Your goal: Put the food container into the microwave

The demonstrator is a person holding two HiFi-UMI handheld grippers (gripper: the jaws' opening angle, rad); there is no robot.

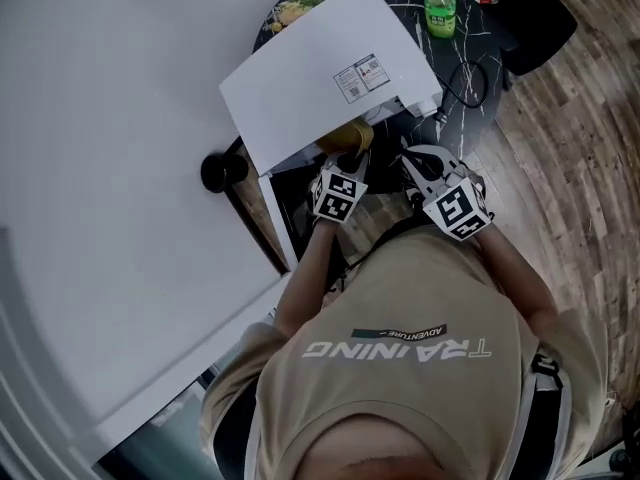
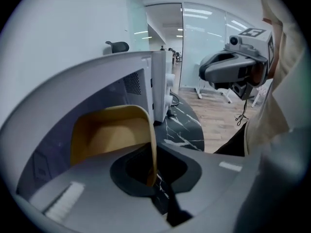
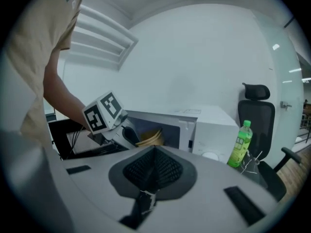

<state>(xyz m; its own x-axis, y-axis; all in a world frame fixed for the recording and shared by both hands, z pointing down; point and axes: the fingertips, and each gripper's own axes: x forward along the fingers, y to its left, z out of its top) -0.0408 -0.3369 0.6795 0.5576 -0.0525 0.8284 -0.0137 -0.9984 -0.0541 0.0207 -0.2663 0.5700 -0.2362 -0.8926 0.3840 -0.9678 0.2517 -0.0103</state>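
Note:
The tan food container (image 2: 109,130) is held at the mouth of the white microwave (image 1: 330,68), whose door (image 1: 300,213) hangs open. My left gripper (image 2: 153,178) is shut on the container's thin side wall, seen edge-on between the jaws. In the head view the left gripper (image 1: 340,193) sits just under the microwave's front, with the container (image 1: 345,136) poking in above it. My right gripper (image 1: 445,193) hovers beside it to the right, apart from the container. In the right gripper view its jaws (image 3: 153,171) are shut with nothing between them, and the container (image 3: 150,139) shows at the microwave (image 3: 214,125) opening.
A green bottle (image 1: 439,8) stands on the black marbled table (image 1: 470,98) right of the microwave, with a cable (image 1: 465,78) beside it. A black office chair (image 3: 257,110) is behind the bottle (image 3: 240,142). A white wall (image 1: 100,168) runs along the left.

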